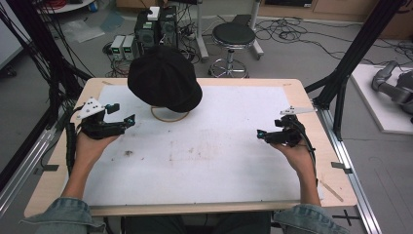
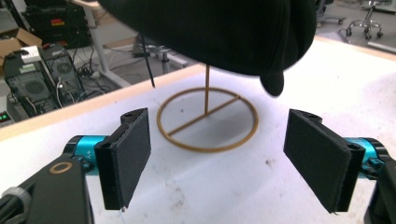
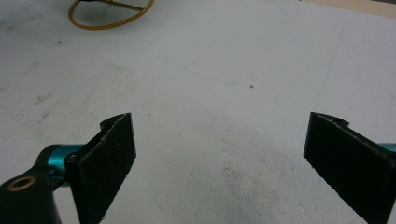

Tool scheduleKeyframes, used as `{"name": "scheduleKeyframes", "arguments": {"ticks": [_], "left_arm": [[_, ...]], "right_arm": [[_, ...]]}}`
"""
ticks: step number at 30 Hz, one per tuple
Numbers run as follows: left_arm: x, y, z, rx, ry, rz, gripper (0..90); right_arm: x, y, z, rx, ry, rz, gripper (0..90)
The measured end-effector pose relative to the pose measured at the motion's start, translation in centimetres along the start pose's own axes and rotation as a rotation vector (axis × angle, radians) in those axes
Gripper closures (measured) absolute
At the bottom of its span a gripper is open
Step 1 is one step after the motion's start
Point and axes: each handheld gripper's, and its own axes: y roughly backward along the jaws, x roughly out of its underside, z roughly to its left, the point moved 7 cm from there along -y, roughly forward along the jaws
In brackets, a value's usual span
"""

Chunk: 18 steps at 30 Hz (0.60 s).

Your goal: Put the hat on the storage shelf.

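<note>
My left gripper stands wide open and empty, aimed at the black cap perched on its gold wire stand at the far middle of the desk. My right gripper is likewise wide open, holding nothing, well apart over bare desk. To lift the cap cleanly I should close on its brim and raise it straight up, sparing the stand. The stand's top is hidden inside the cap; the hanging tab is probably the brim's edge.
</note>
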Motion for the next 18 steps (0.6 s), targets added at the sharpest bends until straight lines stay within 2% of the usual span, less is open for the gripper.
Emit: {"name": "scheduleKeyframes", "arguments": {"ticks": [6, 10, 18], "left_arm": [[1.8, -0.3, 0.6, -0.017, 0.008, 0.028, 23.3], [2.6, -0.1, 0.8, -0.013, 0.029, 0.035, 23.3], [3.0, 0.1, 0.8, -0.024, 0.031, 0.032, 23.4]], "right_arm": [[0.0, -0.5, 0.2, 0.0, 0.002, 0.011, 8.8], [0.0, -0.7, 0.3, 0.0, 0.008, 0.017, 8.8], [-0.1, -0.9, 0.4, -0.005, 0.017, 0.014, 8.8]]}}
